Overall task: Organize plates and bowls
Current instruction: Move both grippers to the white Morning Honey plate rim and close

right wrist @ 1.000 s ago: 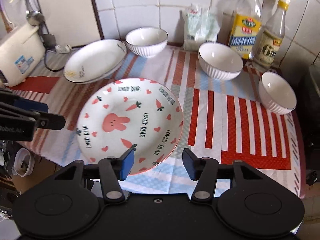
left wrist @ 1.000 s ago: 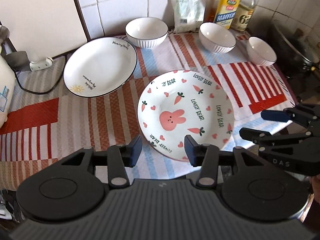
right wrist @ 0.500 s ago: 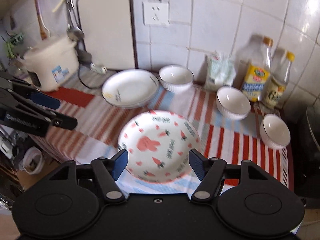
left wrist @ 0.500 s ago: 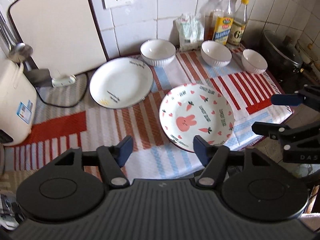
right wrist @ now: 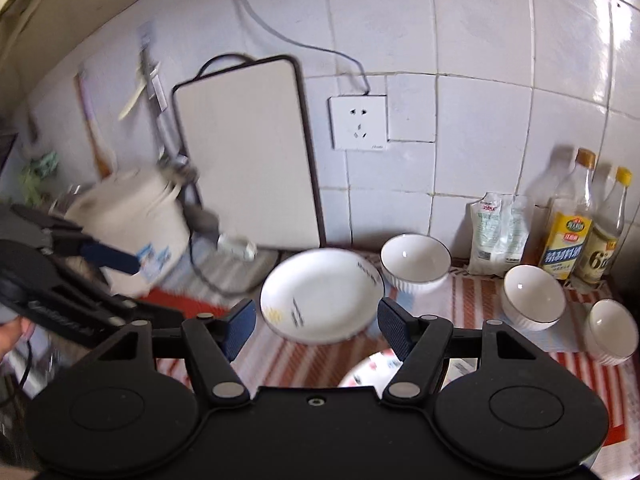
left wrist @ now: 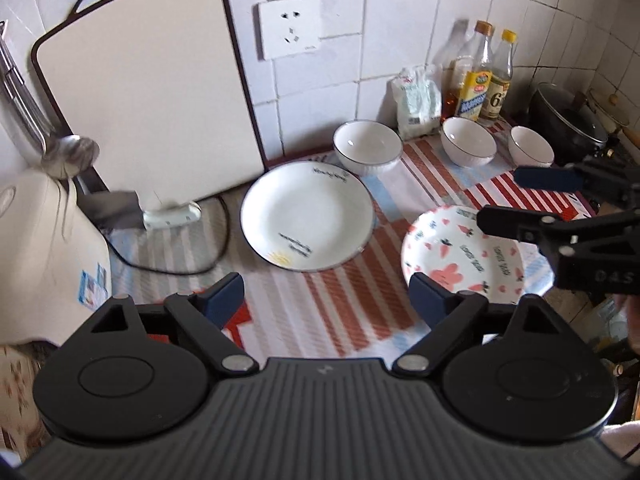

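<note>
White wall tiles backed a striped cloth (left wrist: 340, 320) bearing a white plate (left wrist: 308, 216), while left gripper (left wrist: 326, 300), jaws just widening, and right gripper (right wrist: 314, 326) gaped empty.

Left claw (left wrist: 326, 300) just opening, empty above striped cloth (left wrist: 340, 312).

Daylit, soft shadows | fisheye-bent edges | right view motion-blurred, perhaps leftward | tile glare top right

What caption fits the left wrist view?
Open left tongs above striped cloth, white plate and bunny plate ahead, three bowls behind.
</note>
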The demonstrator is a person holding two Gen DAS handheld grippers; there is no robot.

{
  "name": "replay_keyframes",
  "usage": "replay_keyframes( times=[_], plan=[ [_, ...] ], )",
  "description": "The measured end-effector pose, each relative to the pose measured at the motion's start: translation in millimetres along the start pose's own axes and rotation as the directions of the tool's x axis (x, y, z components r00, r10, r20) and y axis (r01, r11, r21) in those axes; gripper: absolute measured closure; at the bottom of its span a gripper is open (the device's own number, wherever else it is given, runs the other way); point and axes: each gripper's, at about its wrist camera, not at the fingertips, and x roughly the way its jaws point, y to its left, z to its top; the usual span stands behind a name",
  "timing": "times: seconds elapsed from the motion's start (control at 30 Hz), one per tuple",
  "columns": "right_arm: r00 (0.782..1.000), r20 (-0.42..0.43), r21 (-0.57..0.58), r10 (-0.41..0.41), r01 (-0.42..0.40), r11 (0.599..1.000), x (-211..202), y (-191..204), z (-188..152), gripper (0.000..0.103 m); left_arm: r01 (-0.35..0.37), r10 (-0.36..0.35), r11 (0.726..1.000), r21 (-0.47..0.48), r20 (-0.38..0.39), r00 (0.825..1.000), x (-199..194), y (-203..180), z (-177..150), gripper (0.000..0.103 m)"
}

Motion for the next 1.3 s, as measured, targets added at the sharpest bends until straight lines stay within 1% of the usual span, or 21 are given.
replay_keyframes(
  times=[0.03,0.1,0.13,0.23,0.27,0.33,0.4,0.5,0.63,0.77,0.8,0.87,0.97,1.0,1.07,1.1,1.13,1.2,1.23,1.27,1.3],
  plan=[
    [1.000,0.018,0.034,-0.002,0.001,0.999,8,1,-1,0.031,0.005,-0.005,1.000,0.006,0.003,1.000,3,9,3,0.013],
    [0.997,0.067,0.094,0.027,-0.033,0.995,20,1,-2,0.031,0.014,-0.014,1.000,0.018,0.010,1.000,10,22,6,0.013],
    [0.997,0.075,0.119,0.023,-0.032,0.992,27,3,-1,0.031,0.019,-0.019,1.000,0.020,0.010,1.000,15,29,9,0.013],
    [0.997,0.032,0.164,-0.074,0.068,0.984,50,9,6,0.031,0.007,-0.007,1.000,0.010,0.002,1.000,30,44,16,0.013],
    [0.997,0.015,0.186,-0.079,0.075,0.980,57,7,8,0.031,0.007,-0.007,1.000,0.008,-0.003,1.000,35,47,18,0.013],
    [0.998,-0.008,0.219,-0.066,0.066,0.974,74,3,9,0.031,0.031,-0.031,0.999,0.021,-0.008,0.999,44,52,23,0.013],
    [0.997,-0.025,0.255,-0.073,0.076,0.964,90,-1,7,0.031,0.047,-0.047,0.999,0.028,-0.011,0.999,53,55,27,0.013],
    [0.996,-0.051,0.284,-0.068,0.080,0.955,115,-5,6,0.031,0.087,-0.087,0.996,0.021,-0.017,0.996,71,59,31,0.013],
    [0.993,-0.105,0.344,-0.058,0.091,0.935,150,-17,-1,0.031,0.144,-0.145,0.989,-0.025,-0.057,0.988,113,67,35,0.016],
    [0.983,-0.168,0.396,-0.073,0.135,0.908,180,-34,-13,0.031,0.155,-0.158,0.987,-0.040,-0.101,0.982,158,71,36,0.017],
    [0.980,-0.184,0.412,-0.075,0.146,0.899,186,-38,-16,0.032,0.156,-0.160,0.987,-0.042,-0.114,0.981,170,72,37,0.019],
    [0.978,-0.201,0.445,-0.060,0.146,0.884,198,-46,-22,0.034,0.156,-0.163,0.986,-0.057,-0.147,0.976,194,77,37,0.026],
    [0.971,-0.234,0.462,-0.053,0.160,0.872,216,-52,-25,0.036,0.119,-0.133,0.989,-0.083,-0.189,0.973,226,87,36,0.029],
    [0.967,-0.247,0.457,-0.059,0.171,0.873,223,-53,-26,0.037,0.099,-0.113,0.992,-0.084,-0.193,0.975,235,90,35,0.029],
    [0.960,-0.272,0.452,-0.075,0.196,0.870,234,-56,-28,0.038,0.056,-0.070,0.995,-0.077,-0.206,0.976,250,94,32,0.037],
    [0.955,-0.283,0.451,-0.088,0.214,0.866,238,-58,-29,0.040,0.041,-0.057,0.996,-0.079,-0.210,0.976,256,97,31,0.037],
    [0.951,-0.293,0.456,-0.098,0.229,0.860,243,-61,-30,0.041,0.038,-0.055,0.996,-0.085,-0.207,0.977,261,100,30,0.038],
    [0.944,-0.312,0.464,-0.109,0.252,0.849,251,-66,-34,0.047,0.034,-0.055,0.994,-0.106,-0.203,0.978,268,107,27,0.042],
    [0.941,-0.320,0.465,-0.114,0.260,0.846,253,-67,-35,0.049,0.032,-0.057,0.992,-0.123,-0.207,0.977,273,111,25,0.048],
    [0.940,-0.321,0.465,-0.112,0.260,0.846,256,-68,-37,0.053,0.031,-0.061,0.989,-0.142,-0.213,0.975,277,114,24,0.055],
    [0.940,-0.322,0.465,-0.109,0.258,0.847,259,-69,-37,0.058,0.030,-0.065,0.987,-0.158,-0.221,0.973,282,117,22,0.060]
  ],
)
